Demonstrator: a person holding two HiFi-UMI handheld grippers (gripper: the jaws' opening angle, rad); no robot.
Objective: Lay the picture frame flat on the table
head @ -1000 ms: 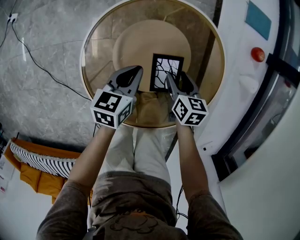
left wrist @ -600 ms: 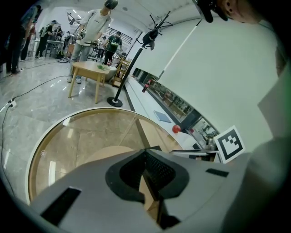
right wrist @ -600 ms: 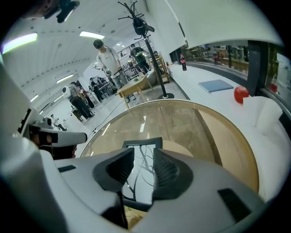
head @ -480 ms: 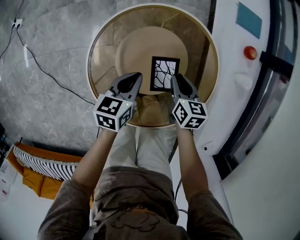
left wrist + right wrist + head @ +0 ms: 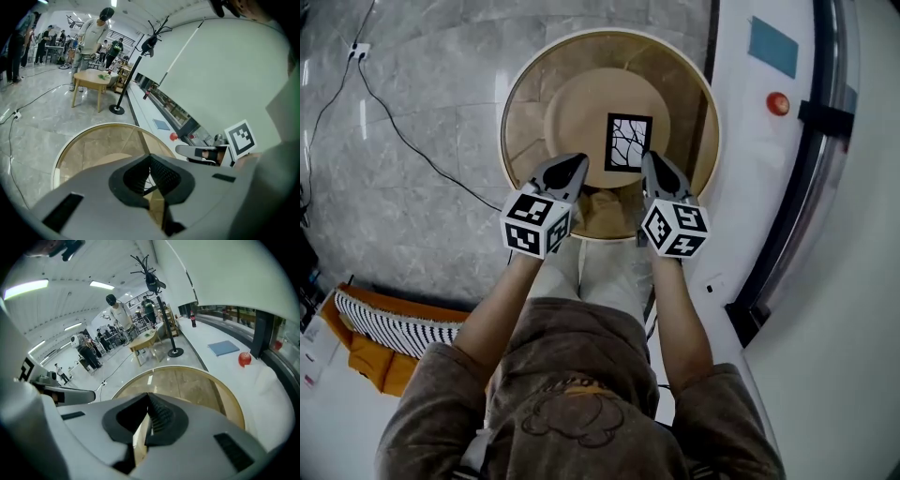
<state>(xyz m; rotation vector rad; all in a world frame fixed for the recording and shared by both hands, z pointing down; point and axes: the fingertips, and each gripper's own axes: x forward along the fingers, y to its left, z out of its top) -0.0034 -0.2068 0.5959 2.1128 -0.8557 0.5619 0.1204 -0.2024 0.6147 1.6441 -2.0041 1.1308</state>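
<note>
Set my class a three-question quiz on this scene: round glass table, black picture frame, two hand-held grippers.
1. Where is the black picture frame with the white branch pattern? A on the floor; B on the round glass-topped table; C on the white ledge.
2. True or false: the right gripper is clamping the frame.
3. Fill in: the small red round object lies to the table's ___.
Key: 1 B; 2 false, its jaws are shut on nothing; 3 right.
</note>
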